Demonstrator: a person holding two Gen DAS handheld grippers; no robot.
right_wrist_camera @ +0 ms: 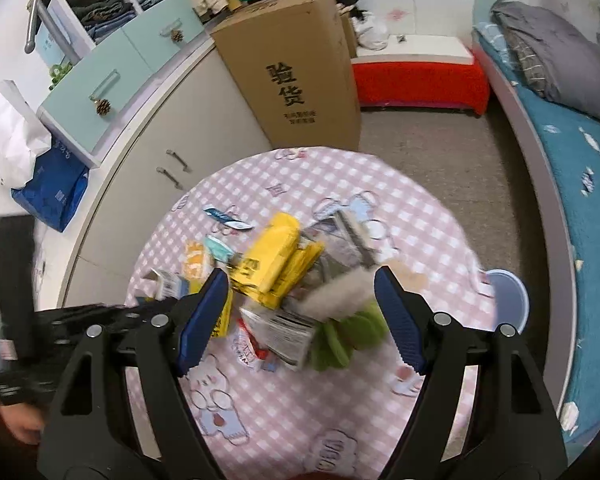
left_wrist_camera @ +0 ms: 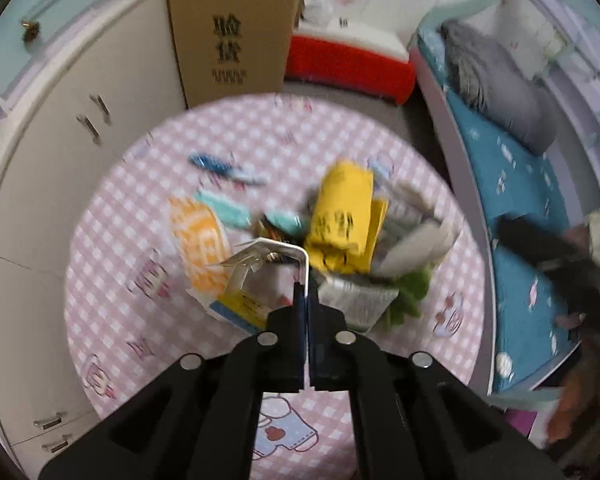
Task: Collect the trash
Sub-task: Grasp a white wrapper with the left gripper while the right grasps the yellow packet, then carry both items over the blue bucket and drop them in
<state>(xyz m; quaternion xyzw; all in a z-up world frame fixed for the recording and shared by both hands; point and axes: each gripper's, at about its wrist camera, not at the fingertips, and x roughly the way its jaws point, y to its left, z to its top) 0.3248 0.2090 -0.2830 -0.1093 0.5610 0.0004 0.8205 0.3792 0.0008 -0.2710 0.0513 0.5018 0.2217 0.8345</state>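
A heap of trash lies on the round table with the pink checked cloth (left_wrist_camera: 112,280) (right_wrist_camera: 420,224): a yellow packet (left_wrist_camera: 342,216) (right_wrist_camera: 276,256), an orange wrapper (left_wrist_camera: 198,240), teal wrappers (left_wrist_camera: 228,210), a silver foil pack (left_wrist_camera: 356,296), green leaves (right_wrist_camera: 340,336). My left gripper (left_wrist_camera: 305,300) is shut on a thin clear-and-white wrapper (left_wrist_camera: 268,252), held just above the heap's near left side. My right gripper (right_wrist_camera: 300,308) is open, its blue pads (right_wrist_camera: 400,316) on either side of the heap and above it. The left gripper (right_wrist_camera: 100,316) shows at the left of the right wrist view.
A tall cardboard box (left_wrist_camera: 232,28) (right_wrist_camera: 300,68) stands behind the table. White cupboards (left_wrist_camera: 60,140) line the left. A bed with a teal sheet (left_wrist_camera: 520,220) (right_wrist_camera: 580,200) runs along the right. A red bench (right_wrist_camera: 416,80) is at the back. A blue bowl (right_wrist_camera: 508,292) is beside the table's right edge.
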